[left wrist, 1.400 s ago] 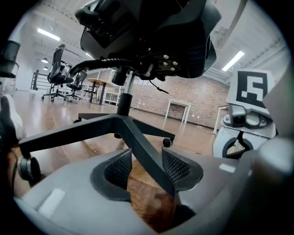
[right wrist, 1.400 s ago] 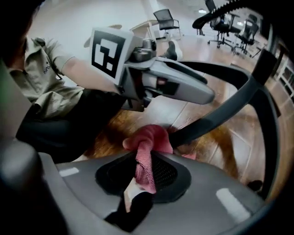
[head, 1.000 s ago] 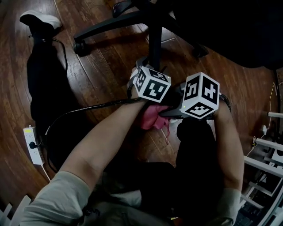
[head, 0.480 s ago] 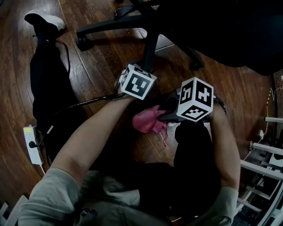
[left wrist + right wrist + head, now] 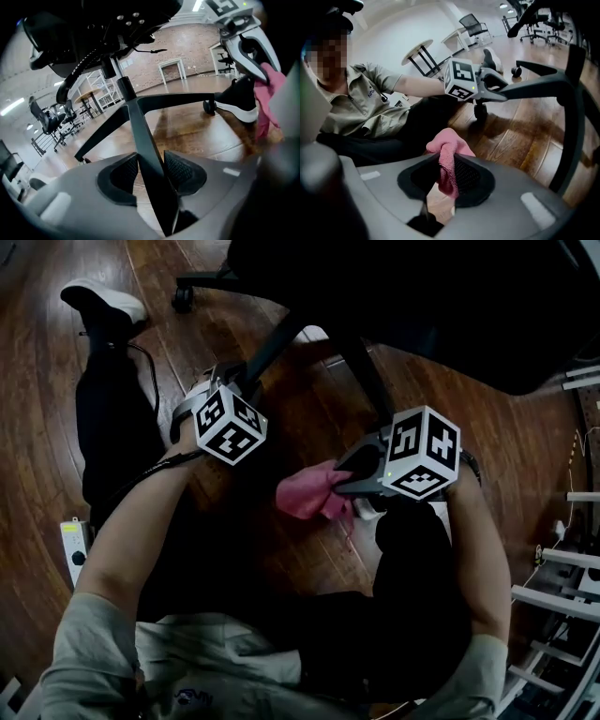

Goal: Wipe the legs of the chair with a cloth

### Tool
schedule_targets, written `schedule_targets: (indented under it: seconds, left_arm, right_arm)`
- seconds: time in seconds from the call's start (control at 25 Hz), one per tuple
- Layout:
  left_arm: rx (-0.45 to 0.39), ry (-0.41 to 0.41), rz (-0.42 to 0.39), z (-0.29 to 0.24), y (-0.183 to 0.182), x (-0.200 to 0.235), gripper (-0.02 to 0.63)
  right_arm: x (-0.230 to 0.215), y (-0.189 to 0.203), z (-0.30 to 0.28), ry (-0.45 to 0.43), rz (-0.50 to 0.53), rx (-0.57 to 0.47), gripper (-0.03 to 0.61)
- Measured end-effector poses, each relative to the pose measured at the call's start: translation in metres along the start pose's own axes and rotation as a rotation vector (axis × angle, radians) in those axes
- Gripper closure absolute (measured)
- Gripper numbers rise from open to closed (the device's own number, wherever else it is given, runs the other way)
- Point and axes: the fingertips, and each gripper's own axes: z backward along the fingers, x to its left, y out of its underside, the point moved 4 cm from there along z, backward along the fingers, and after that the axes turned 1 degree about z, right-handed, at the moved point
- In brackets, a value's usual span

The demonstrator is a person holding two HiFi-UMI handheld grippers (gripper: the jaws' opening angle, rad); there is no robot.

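Observation:
A black office chair's base spreads over the wood floor. One of its legs (image 5: pixel 272 341) slants toward my left gripper (image 5: pixel 228 382). In the left gripper view the leg (image 5: pixel 140 131) runs between the jaws of the left gripper (image 5: pixel 150 171), which are closing on it, with both pads against its sides. My right gripper (image 5: pixel 349 476) is shut on a pink cloth (image 5: pixel 305 495), which hangs bunched from its pads (image 5: pixel 447 157) over the floor, apart from the legs. The right gripper view shows the left gripper (image 5: pixel 496 89) on the leg.
The chair's seat (image 5: pixel 422 296) overhangs the top of the head view. A caster (image 5: pixel 209 107) ends another leg. The person's dark trouser legs and white shoe (image 5: pixel 103 298) lie left. A power strip (image 5: pixel 73 554) and cable (image 5: pixel 141 479) lie on the floor. White racks (image 5: pixel 562 568) stand right.
My left gripper has swung left, away from the cloth, rolled over and closed around a chair leg. The right gripper with the cloth has barely shifted.

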Motion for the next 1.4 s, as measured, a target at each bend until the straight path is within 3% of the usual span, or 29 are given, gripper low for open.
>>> schedule_targets:
  seconds: [0.12, 0.32, 0.4, 0.52, 0.6, 0.68, 0.72, 0.84, 0.96, 1.12, 1.24, 1.32, 1.4]
  left_arm:
    - [-0.003, -0.011, -0.040, -0.001, 0.012, 0.022, 0.446]
    - [-0.028, -0.058, -0.124, -0.006, 0.033, 0.065, 0.434]
    - [-0.033, -0.081, -0.132, -0.009, 0.038, 0.080, 0.423]
    - [-0.033, -0.118, -0.101, -0.008, 0.044, 0.101, 0.420]
    - [-0.061, -0.176, -0.045, 0.007, 0.045, 0.110, 0.430]
    - [-0.139, -0.237, 0.052, 0.033, 0.041, 0.108, 0.505]
    - [-0.182, -0.240, 0.108, 0.045, 0.038, 0.100, 0.506]
    - [-0.259, -0.106, 0.250, 0.059, 0.036, 0.047, 0.512]
    - [-0.294, 0.066, 0.326, 0.060, 0.036, -0.009, 0.588]
    - [-0.309, 0.265, 0.321, 0.061, 0.030, -0.058, 0.607]
    - [-0.310, 0.295, 0.257, 0.064, 0.027, -0.072, 0.607]
    - [-0.308, 0.272, 0.242, 0.066, 0.029, -0.071, 0.607]
    - [-0.310, 0.243, 0.242, 0.066, 0.030, -0.066, 0.607]
  right_arm:
    - [-0.024, -0.021, 0.013, 0.184, 0.044, -0.112, 0.494]
    - [-0.090, -0.053, 0.062, 0.751, 0.088, -0.292, 0.495]
    - [-0.106, -0.057, 0.083, 0.883, 0.058, -0.367, 0.494]
    - [-0.125, -0.065, 0.100, 0.988, 0.015, -0.436, 0.495]
    - [-0.139, -0.074, 0.100, 1.025, 0.012, -0.429, 0.495]
    - [-0.153, -0.084, 0.094, 1.044, 0.015, -0.396, 0.495]
    - [-0.159, -0.089, 0.088, 1.045, 0.017, -0.375, 0.495]
    - [-0.169, -0.092, 0.066, 1.037, 0.079, -0.210, 0.495]
    - [-0.160, -0.072, 0.040, 0.967, 0.112, 0.000, 0.495]
    - [-0.124, -0.022, 0.012, 0.687, 0.000, 0.173, 0.495]
    - [-0.106, 0.003, 0.001, 0.554, -0.015, 0.237, 0.495]
    - [-0.111, -0.007, 0.008, 0.618, 0.018, 0.175, 0.495]
    - [-0.126, -0.033, 0.025, 0.774, 0.068, 0.042, 0.495]
